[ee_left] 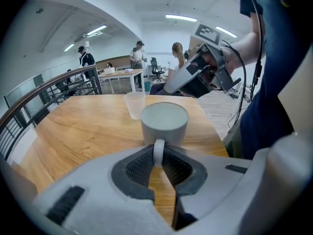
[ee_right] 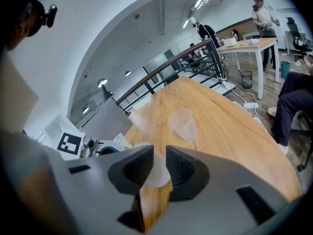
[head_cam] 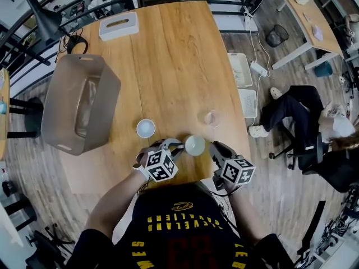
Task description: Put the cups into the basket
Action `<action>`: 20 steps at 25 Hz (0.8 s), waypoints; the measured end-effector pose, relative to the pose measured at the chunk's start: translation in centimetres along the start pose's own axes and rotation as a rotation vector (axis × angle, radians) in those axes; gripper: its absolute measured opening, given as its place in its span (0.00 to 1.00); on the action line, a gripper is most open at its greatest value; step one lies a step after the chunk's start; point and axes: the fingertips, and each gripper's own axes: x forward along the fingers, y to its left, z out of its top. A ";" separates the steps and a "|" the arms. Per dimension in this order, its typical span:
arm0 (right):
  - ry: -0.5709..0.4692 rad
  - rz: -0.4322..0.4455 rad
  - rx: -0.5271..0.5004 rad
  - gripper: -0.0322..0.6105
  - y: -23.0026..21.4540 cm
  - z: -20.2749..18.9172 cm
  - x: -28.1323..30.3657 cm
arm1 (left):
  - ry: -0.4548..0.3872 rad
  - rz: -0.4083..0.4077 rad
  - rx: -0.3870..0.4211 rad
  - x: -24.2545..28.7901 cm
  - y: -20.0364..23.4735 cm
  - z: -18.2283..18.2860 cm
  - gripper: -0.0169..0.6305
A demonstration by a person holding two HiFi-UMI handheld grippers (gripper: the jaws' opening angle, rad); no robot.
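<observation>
Left hand-held gripper [ee_left: 157, 156] clamps the handle of the white mug [ee_left: 164, 122]; right hand-held gripper [ee_right: 158, 164] pinches its opposite wall, at the near edge of the surface [head_cam: 168, 66].

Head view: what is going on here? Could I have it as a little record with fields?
table: wooden
basket: grey, at the table's left edge
mug: pale, between both grippers
left gripper: closed on the mug's handle
right gripper: closed on the mug's wall
white cup: on table, outside basket
clear cup: on table, outside basket
</observation>
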 end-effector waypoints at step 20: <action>0.014 0.054 -0.042 0.18 1.1 0.0 0.4 | -0.171 0.135 -0.173 -3.8 -0.1 1.4 0.11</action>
